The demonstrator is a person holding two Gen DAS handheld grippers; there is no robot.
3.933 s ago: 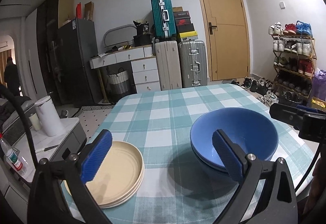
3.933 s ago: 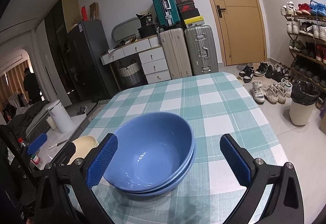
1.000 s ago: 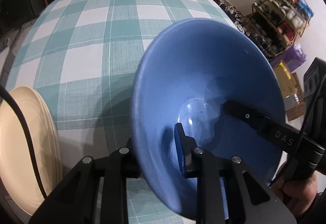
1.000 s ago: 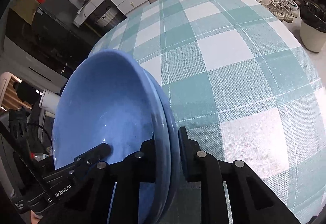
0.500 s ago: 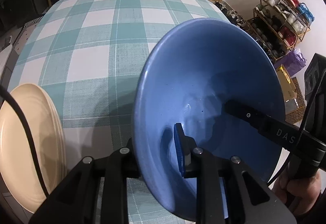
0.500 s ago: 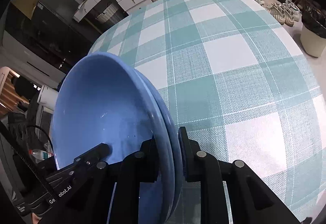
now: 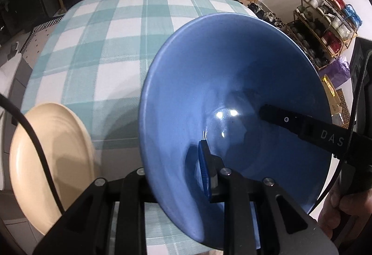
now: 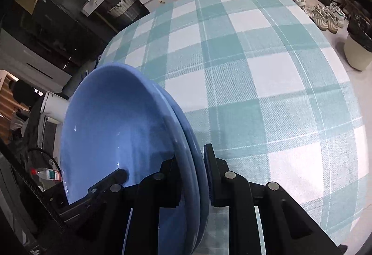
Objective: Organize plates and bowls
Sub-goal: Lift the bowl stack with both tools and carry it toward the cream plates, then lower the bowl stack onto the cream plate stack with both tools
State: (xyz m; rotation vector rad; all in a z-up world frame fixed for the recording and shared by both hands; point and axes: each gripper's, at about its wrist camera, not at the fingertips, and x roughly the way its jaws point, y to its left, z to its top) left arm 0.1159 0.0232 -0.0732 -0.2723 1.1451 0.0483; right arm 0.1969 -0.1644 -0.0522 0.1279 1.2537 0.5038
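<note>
- Blue bowls (image 8: 111, 129), two nested, are sitting tilted above the near part of the checked tablecloth (image 7: 100, 46), gripped at opposite rims by both grippers; the double rim is showing in the right wrist view.
- Cream plates (image 7: 46, 162) are lying at the far left on the near left edge of the table, just beside the bowls and apart from them, with a black cable (image 7: 34, 138) crossing in front.
- The left gripper (image 7: 176, 176) is pinching the bowls' near rim: one blue-padded finger is lying inside the bowl, the other is sitting outside the wall, and the jaws are standing narrow with the rim between them.
- The middle and far cloth is lying bare as far as the rounded far edge, leaving open surface behind the bowls.
- The right gripper (image 8: 193, 176) is clamping the opposite rim, both nested rims passing between its fingers, the jaws nearly together; in the left wrist view its finger is reaching into the bowl from the right.
- A hand (image 7: 341, 215) is grasping the right gripper's handle at the lower right.
- Both grippers are pointing steeply downward at the table.
- A shoe rack (image 7: 325, 22) is standing off the table's right edge.
</note>
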